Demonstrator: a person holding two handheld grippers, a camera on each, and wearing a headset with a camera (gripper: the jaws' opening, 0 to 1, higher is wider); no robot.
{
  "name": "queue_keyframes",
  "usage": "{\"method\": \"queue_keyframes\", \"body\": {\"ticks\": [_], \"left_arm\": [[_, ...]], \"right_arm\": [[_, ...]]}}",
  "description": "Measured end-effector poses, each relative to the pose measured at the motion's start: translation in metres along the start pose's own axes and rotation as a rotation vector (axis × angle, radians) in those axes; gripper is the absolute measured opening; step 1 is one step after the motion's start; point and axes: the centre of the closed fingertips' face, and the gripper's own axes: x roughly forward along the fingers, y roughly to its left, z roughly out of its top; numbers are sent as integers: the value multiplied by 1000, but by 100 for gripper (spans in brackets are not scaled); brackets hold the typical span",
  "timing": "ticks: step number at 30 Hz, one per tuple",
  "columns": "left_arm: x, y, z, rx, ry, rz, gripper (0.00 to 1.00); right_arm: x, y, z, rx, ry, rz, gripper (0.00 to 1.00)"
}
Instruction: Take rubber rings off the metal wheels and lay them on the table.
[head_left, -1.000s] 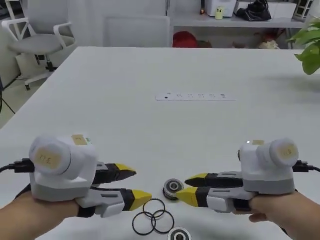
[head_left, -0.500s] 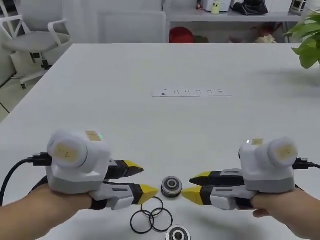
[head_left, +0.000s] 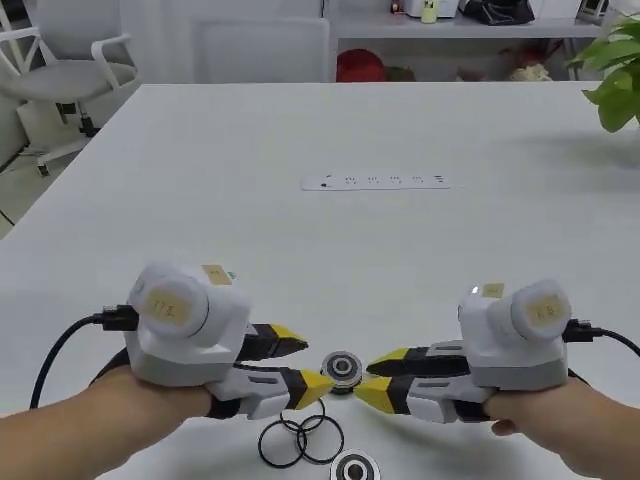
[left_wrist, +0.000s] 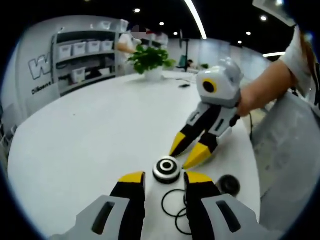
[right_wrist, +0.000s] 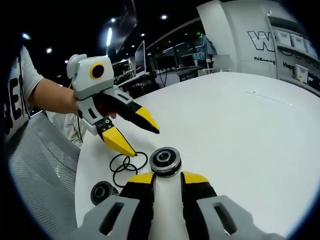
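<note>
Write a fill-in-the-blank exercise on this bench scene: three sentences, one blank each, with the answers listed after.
1. The left gripper and the right gripper point at a metal wheel that sits ___ them.
2. ___ black rubber rings lie overlapping on the table, nearer the person than that wheel.
3. Neither gripper is shut; both are ___.
Missing words: between; three; open.

Bright, even light washes the white table (head_left: 380, 120) in the head view with faint shadows low in frame, while both gripper views bow toward their edges, ceiling lights (left_wrist: 196, 20) glaring at the top.
</note>
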Motion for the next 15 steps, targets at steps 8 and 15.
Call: {"method": "queue_keyframes", "body": {"ticks": [8,15], "left_arm": [[12,-5,0,4,7,-19,28],[19,-9,2,20,6,-27,24]], "right_arm": [[2,0,0,7,-13,-5,15],[2,1,0,5,-20,-1,14]]}}
